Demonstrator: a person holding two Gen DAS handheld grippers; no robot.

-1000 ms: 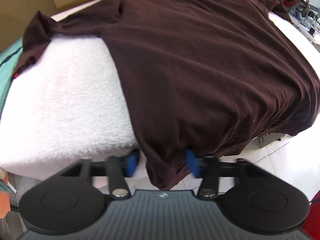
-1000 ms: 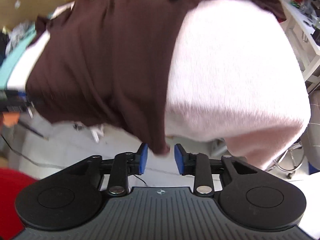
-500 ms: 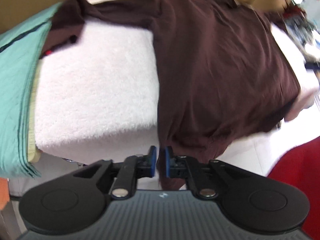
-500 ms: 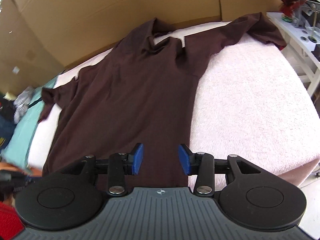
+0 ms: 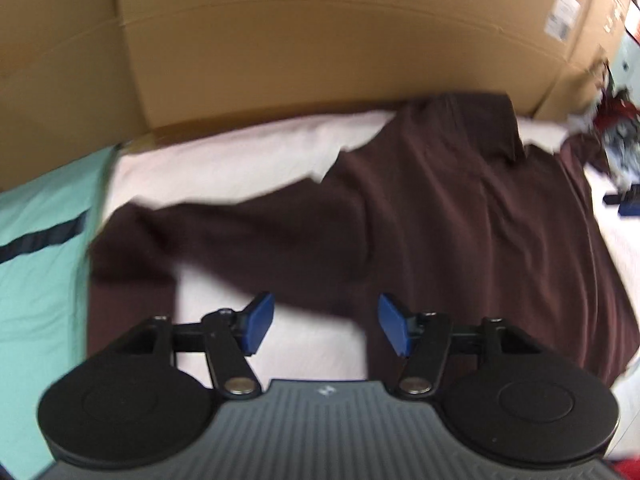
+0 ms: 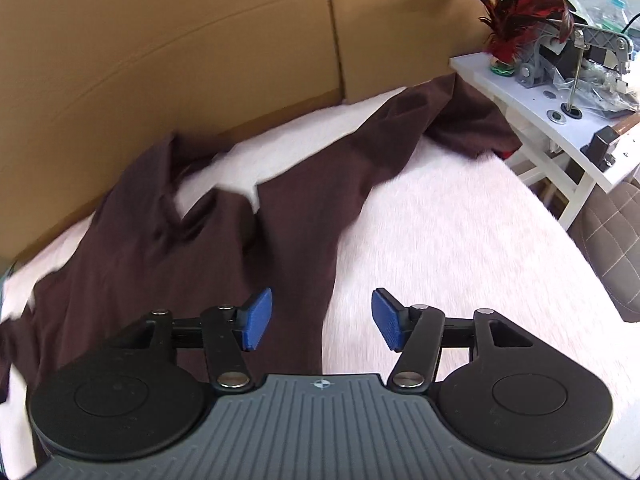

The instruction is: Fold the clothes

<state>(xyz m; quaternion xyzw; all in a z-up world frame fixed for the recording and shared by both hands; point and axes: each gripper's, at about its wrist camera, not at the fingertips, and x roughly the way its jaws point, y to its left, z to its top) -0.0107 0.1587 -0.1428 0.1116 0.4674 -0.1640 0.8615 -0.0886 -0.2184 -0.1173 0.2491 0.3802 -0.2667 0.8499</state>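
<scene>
A dark brown long-sleeved shirt point(image 5: 460, 224) lies spread on a pale pink fleece surface point(image 5: 240, 168), collar toward the cardboard wall. Its left sleeve point(image 5: 224, 240) stretches out to the left. My left gripper point(image 5: 326, 324) hovers open above the sleeve's lower edge, nothing between its blue pads. In the right wrist view the shirt's body point(image 6: 192, 264) and right sleeve point(image 6: 400, 136) run diagonally across the fleece point(image 6: 460, 248). My right gripper point(image 6: 320, 318) is open over the shirt's right side edge, holding nothing.
Tall cardboard panels point(image 5: 320, 40) stand behind the surface. A teal cloth point(image 5: 40, 248) lies at the left. A white side table point(image 6: 552, 112) with metal parts and a red feathery plant point(image 6: 516, 12) stands at the right, with a brown quilted seat point(image 6: 616, 240) below.
Both grippers rose from the shirt's hanging hem and moved forward over the surface. The left gripper, shut half a second ago, has opened wide; the right stayed open.
</scene>
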